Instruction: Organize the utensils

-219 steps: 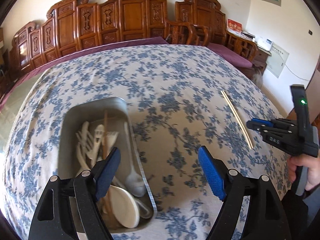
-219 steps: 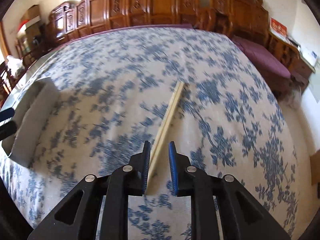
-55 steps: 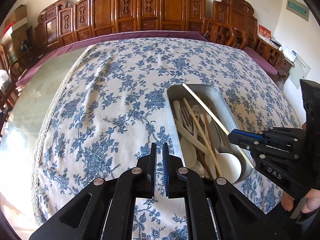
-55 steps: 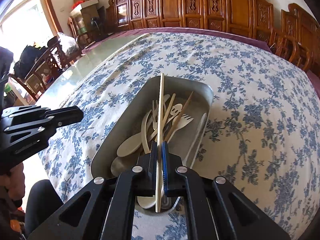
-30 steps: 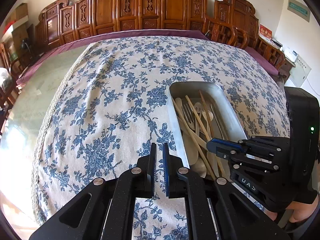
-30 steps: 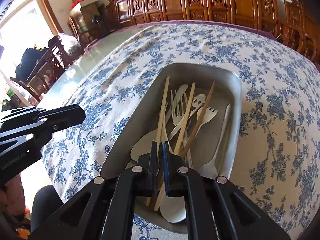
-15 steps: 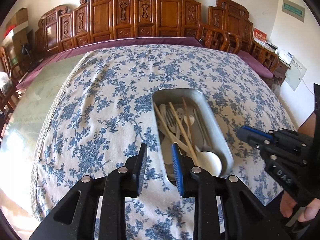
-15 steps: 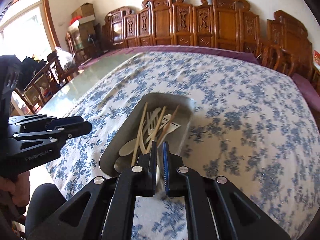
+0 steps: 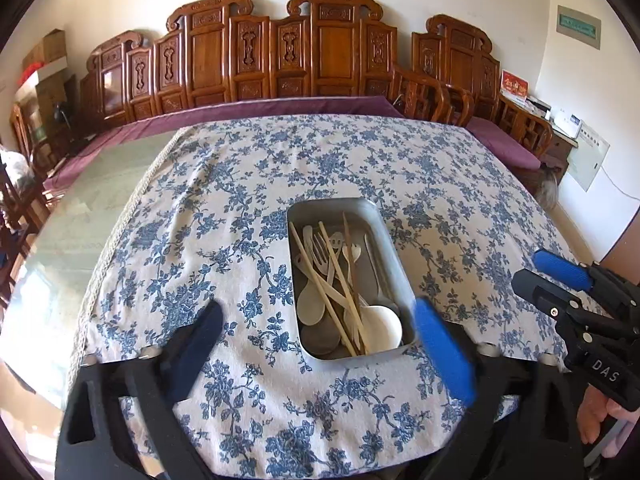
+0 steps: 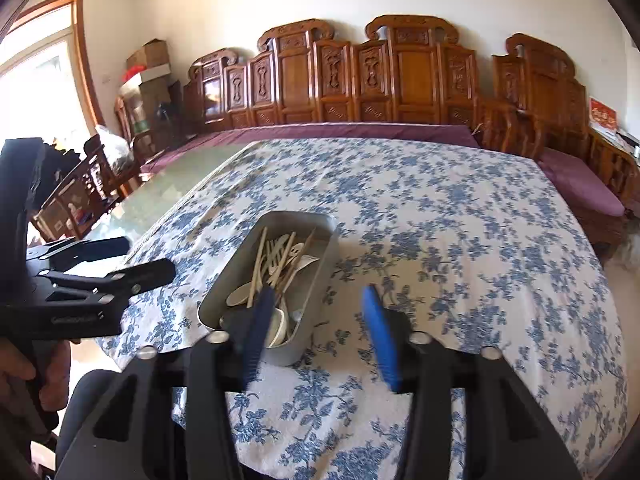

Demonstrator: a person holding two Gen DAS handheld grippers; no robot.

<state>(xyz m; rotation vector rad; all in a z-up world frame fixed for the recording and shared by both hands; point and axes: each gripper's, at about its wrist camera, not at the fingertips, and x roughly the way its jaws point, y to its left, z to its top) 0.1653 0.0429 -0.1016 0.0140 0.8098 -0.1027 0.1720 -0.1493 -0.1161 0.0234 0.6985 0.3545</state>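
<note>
Tray: rectangular metal tray (image 9: 394, 240) holding pale spoons, forks and chopsticks (image 9: 328, 280); floral tablecloth (image 9: 224, 208)
Jaws: left gripper (image 9: 316, 344) and right gripper (image 10: 316, 336) just opening, released, nothing between

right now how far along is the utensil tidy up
Looks nearly finished. The chopsticks, forks and spoons all lie in the metal tray on the floral tablecloth, and no loose utensil shows on the cloth. Nothing is in hand: the left claw and right claw have just been opening, both empty. Nothing visible is left.
</note>
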